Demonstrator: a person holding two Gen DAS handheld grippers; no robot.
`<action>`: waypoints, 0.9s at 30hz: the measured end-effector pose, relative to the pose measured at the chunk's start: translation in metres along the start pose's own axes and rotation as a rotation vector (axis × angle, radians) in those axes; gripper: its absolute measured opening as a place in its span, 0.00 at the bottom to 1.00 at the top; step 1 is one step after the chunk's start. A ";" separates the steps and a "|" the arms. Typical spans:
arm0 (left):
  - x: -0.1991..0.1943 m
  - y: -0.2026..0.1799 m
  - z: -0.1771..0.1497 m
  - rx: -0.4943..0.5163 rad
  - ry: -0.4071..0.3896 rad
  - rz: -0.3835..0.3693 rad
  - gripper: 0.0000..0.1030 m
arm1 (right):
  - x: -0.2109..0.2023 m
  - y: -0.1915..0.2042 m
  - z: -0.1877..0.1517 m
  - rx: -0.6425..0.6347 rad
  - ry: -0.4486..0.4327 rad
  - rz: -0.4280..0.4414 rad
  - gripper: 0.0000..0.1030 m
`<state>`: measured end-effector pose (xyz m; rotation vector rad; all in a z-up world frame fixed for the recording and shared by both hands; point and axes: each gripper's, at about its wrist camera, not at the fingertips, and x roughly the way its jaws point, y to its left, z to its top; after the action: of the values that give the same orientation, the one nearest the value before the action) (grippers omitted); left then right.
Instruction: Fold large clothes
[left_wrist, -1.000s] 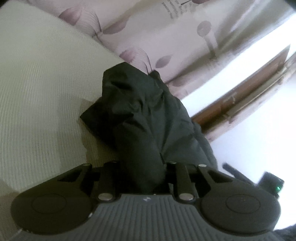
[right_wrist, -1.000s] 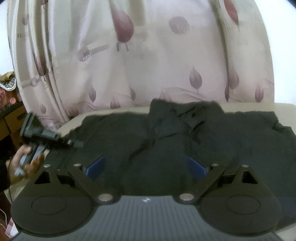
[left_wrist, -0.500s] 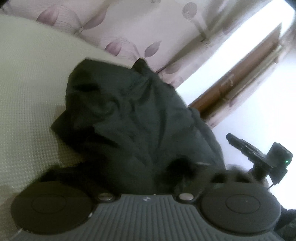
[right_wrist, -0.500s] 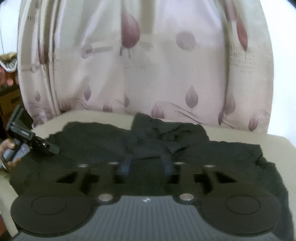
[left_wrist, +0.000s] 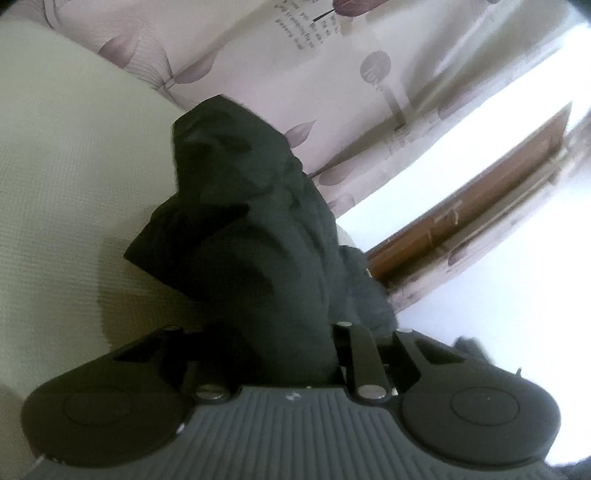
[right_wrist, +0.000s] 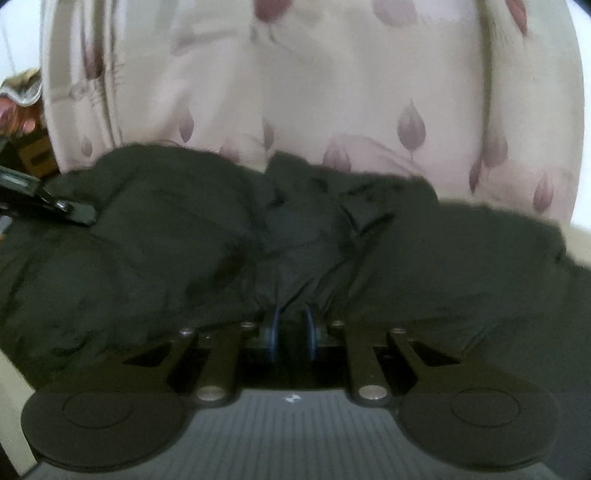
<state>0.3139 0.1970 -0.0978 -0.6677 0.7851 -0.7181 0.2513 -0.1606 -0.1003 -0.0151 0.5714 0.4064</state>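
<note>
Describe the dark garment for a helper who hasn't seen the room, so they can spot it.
Find the leaf-print curtain; in front lies a pale bed surface. The dark garment is spread across it, the only black, crumpled thing there.

Left wrist view: the garment (left_wrist: 258, 236) hides the left gripper (left_wrist: 269, 354) fingertips; the left finger is fully covered. The curtain (left_wrist: 258, 55) print is partly legible, and the window at 3 o'clock is overexposed.

Right wrist view: the whole frame is motion-blurred. The right gripper (right_wrist: 291, 325) pads are partly buried in cloth. The frame cuts the garment at 9 o'clock and 3 o'clock, and the objects at 10 o'clock are unidentifiable.
</note>
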 end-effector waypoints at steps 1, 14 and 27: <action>-0.002 -0.009 0.002 -0.006 0.000 0.004 0.24 | 0.002 -0.004 0.000 0.038 -0.001 0.014 0.14; 0.096 -0.181 0.028 0.057 0.094 0.059 0.25 | 0.009 -0.031 -0.026 0.474 -0.045 0.199 0.14; 0.183 -0.224 0.004 0.033 0.126 0.080 0.28 | -0.041 -0.114 -0.074 0.705 0.011 0.427 0.13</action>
<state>0.3396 -0.0733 0.0025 -0.5621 0.9090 -0.7034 0.2240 -0.2900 -0.1520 0.7925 0.7051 0.5988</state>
